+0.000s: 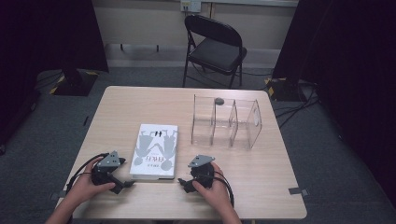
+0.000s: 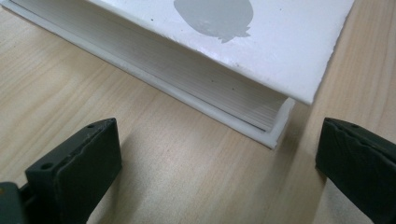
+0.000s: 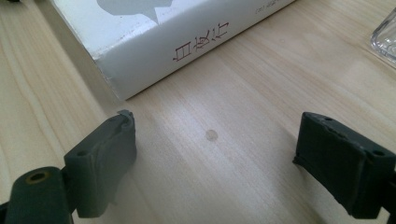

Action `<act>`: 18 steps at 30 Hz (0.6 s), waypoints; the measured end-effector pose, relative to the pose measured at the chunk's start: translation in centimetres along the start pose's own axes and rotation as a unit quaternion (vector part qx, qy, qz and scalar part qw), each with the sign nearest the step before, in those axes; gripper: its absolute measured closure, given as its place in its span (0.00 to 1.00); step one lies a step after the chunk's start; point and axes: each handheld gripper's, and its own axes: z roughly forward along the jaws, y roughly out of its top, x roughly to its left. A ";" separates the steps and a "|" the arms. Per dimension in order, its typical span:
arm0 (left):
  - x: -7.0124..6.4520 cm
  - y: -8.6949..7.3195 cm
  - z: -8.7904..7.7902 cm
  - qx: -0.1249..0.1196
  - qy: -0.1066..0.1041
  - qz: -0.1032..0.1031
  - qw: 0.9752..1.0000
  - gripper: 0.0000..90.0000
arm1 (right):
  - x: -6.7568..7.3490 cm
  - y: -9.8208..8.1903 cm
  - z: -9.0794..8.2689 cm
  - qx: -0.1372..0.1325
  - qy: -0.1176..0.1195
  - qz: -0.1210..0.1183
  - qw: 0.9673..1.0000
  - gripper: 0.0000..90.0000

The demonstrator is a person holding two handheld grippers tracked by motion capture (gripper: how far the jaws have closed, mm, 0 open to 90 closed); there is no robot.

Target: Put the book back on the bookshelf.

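- The white hardcover book (image 1: pixel 155 150) lay flat at the lower centre of the high view on the wooden table (image 1: pixel 261 186), its near edge between the two hands.
- The left gripper (image 1: pixel 122 183) sat at the lower left, just beside the book's near left corner; its jaws stood wide apart with nothing between them — only bare wood and the page edges ahead (image 2: pixel 196 65).
- The right gripper (image 1: pixel 186 183) rested at the lower centre-right, near the spine corner (image 3: pixel 187 46), jaws likewise spread and empty.
- The clear acrylic divider rack (image 1: pixel 226 122) stood upright at the upper right of the table, well apart from the book.
- Judged step: the approach, before any grasp. The next move likely called for closing in on the book's edges from both sides — then lifting it, perhaps toward a slot of the rack.
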 end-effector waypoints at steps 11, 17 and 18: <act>-1.2 0.4 -0.2 -0.003 -0.012 0.006 1.000 0.19 | 0.7 0.7 0.7 0.001 0.021 -0.020 1.000 0.12; -1.5 1.0 0.3 -0.002 -0.004 0.001 1.000 0.19 | 0.9 0.7 0.8 0.001 0.026 -0.025 0.999 0.12; -1.5 1.0 0.3 -0.002 -0.004 0.001 1.000 0.21 | 0.9 0.7 0.8 0.001 0.026 -0.025 0.999 0.12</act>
